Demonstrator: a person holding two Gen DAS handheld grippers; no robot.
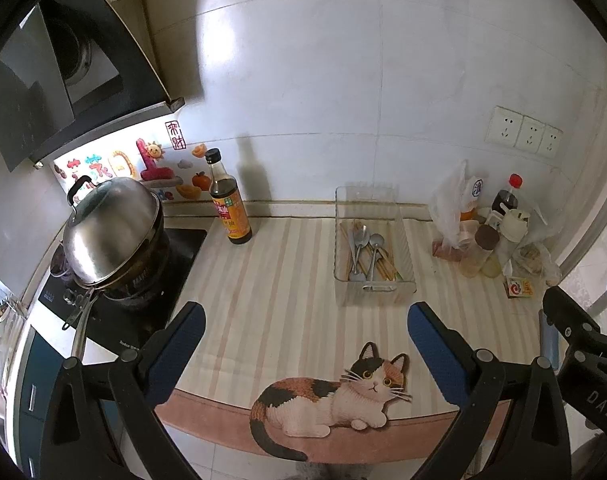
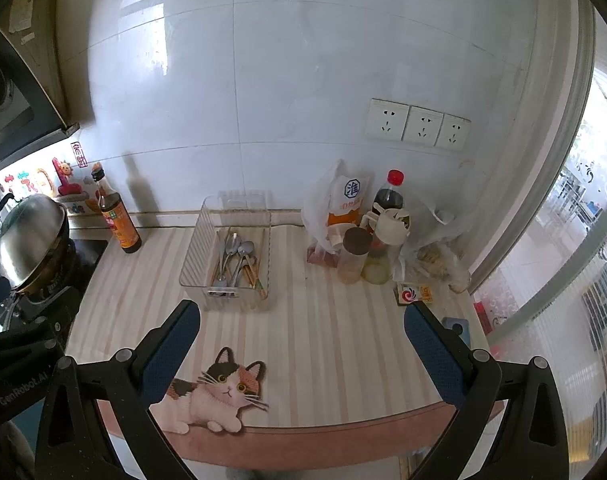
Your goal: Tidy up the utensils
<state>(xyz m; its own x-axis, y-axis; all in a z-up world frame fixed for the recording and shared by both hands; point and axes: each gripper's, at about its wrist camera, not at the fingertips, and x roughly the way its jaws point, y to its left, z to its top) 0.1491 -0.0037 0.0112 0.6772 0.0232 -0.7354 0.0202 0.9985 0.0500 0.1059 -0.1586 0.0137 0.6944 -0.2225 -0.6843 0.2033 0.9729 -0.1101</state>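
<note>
A clear plastic tray stands on the striped counter mat near the wall, also in the right wrist view. Inside it lie metal spoons and wooden chopsticks, seen also in the right wrist view as spoons and chopsticks. My left gripper is open and empty, held above the mat's front part, short of the tray. My right gripper is open and empty, to the right of the tray and in front of it.
A lidded wok sits on the stove at the left. A dark sauce bottle stands by the wall. Bags, jars and a cola bottle crowd the right corner. A small card box lies nearby. A cat picture marks the mat's front edge.
</note>
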